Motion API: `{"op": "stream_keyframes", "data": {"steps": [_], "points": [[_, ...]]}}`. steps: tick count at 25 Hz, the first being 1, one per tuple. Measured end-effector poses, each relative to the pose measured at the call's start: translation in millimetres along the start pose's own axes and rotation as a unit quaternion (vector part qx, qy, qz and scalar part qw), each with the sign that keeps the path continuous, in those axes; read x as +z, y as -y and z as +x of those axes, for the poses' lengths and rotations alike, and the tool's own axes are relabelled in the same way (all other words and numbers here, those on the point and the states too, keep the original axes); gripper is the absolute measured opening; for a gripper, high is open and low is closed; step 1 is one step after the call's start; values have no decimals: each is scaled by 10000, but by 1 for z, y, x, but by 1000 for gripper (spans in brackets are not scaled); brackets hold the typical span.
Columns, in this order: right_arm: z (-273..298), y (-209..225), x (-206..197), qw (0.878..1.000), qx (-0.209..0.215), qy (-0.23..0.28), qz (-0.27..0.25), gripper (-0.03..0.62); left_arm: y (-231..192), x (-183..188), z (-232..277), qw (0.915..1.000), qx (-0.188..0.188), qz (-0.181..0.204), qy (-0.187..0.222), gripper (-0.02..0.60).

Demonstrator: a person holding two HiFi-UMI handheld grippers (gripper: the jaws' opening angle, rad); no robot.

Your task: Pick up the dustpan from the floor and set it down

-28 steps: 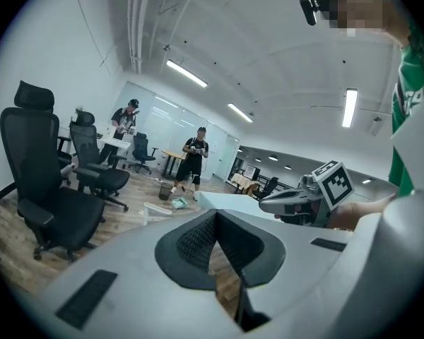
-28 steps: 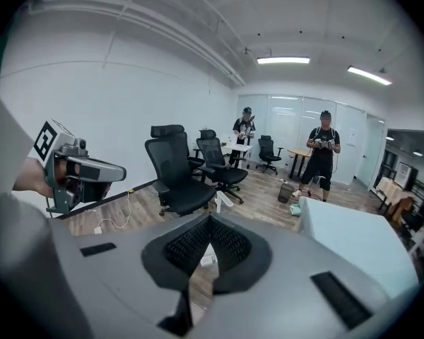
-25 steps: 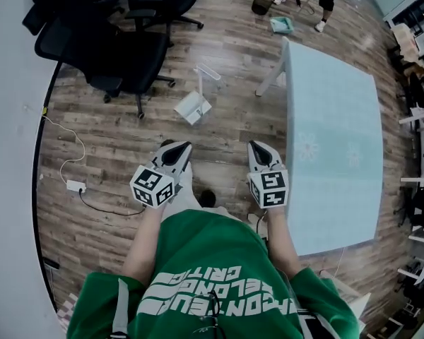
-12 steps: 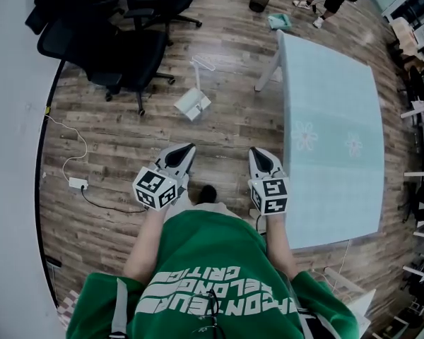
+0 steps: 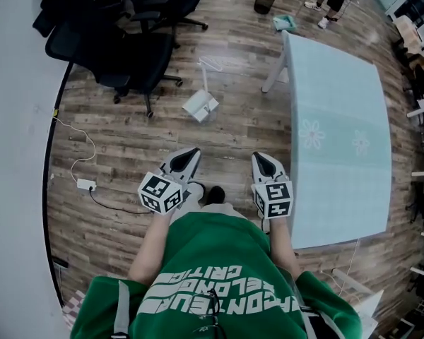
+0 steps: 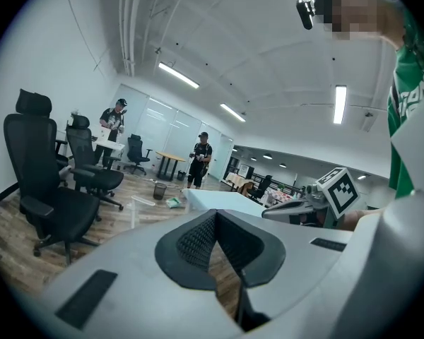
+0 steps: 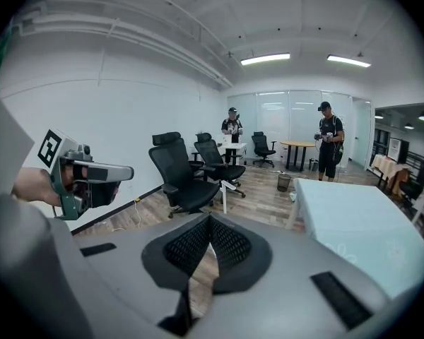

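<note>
Head view: the left hand-held gripper [image 5: 191, 151] and the right hand-held gripper [image 5: 258, 156] are clenching shut, empty — the dustpan [image 5: 201, 107] is lying on the floor [image 5: 127, 140], well apart.

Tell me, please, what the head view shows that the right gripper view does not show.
Only the head view: the power strip with its cable on the floor, the person's green sweatshirt, and the whole white dustpan.
Only the right gripper view: the ceiling lights.
Both: the black office chairs, the light blue table, the left gripper and the small bin. A white upright bar by the chairs in the right gripper view may be the dustpan's handle.
</note>
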State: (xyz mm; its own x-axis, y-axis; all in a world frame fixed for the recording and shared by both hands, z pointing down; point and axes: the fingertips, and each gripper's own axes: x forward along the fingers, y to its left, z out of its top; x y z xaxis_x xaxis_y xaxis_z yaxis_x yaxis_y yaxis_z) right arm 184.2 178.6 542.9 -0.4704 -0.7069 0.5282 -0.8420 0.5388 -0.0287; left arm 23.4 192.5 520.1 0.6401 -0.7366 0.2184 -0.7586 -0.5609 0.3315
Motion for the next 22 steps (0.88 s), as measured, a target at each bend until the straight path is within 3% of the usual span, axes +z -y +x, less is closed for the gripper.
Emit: {"op": "stream_keyframes", "data": {"steps": [22], "points": [[-4, -25, -12, 9999, 48, -88, -66, 8, 2, -13, -33, 9999, 38, -88, 32, 2]]}}
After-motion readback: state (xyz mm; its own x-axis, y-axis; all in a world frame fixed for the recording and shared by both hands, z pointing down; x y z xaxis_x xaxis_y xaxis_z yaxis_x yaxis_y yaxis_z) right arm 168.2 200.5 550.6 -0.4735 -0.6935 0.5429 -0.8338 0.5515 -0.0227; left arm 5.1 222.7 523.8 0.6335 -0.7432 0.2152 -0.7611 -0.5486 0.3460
